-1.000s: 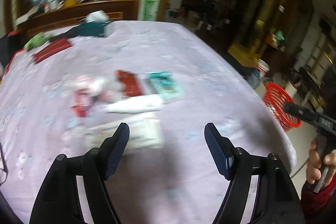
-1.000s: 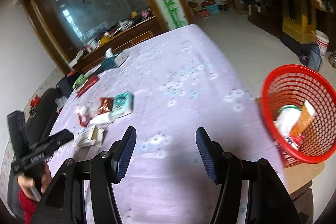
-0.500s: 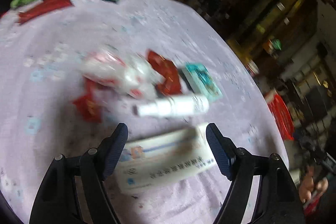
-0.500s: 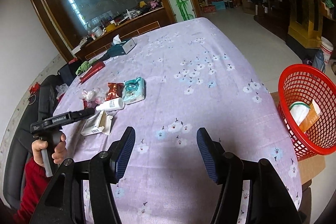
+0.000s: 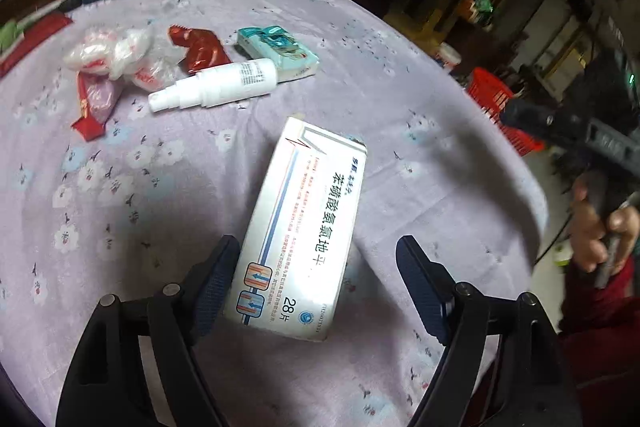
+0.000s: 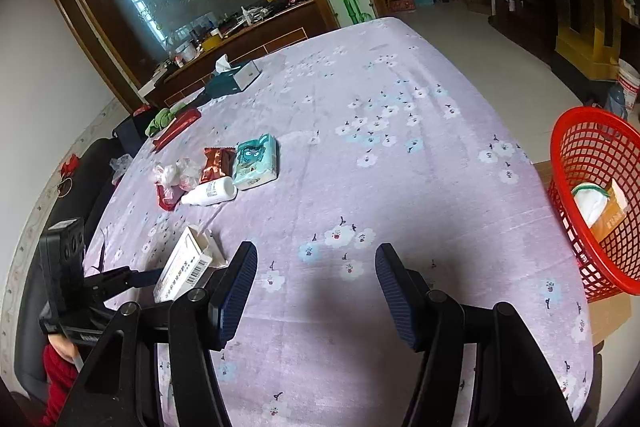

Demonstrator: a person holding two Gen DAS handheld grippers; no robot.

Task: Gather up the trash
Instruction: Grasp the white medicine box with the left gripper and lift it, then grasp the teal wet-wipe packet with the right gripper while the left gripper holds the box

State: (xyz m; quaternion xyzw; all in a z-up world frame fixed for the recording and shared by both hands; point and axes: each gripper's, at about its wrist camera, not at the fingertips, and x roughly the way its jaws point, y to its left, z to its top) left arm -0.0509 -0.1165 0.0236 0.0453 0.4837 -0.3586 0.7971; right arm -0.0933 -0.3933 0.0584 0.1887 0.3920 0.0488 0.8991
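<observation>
A white medicine box (image 5: 308, 227) lies flat on the lilac flowered tablecloth, its near end between the fingers of my open left gripper (image 5: 316, 287); the left finger is close to the box's edge, the right finger stands apart. Beyond it lie a white spray bottle (image 5: 216, 85), a teal tissue pack (image 5: 278, 47), a dark red wrapper (image 5: 200, 47) and crumpled clear plastic (image 5: 116, 53). My right gripper (image 6: 316, 287) hangs open over bare cloth, with nothing between its fingers. From the right wrist view the medicine box (image 6: 182, 265) shows at lower left. The red mesh basket (image 6: 592, 203) holds some trash.
A teal tissue box (image 6: 234, 77) and a flat red packet (image 6: 176, 129) sit at the table's far side. The red basket stands on a cardboard box (image 6: 608, 311) off the table's right edge. A dark chair (image 6: 80, 195) is at the left.
My left gripper has moved down and forward to the medicine box, which now lies lengthwise between its fingers. The right gripper has drawn back a little from the basket side.
</observation>
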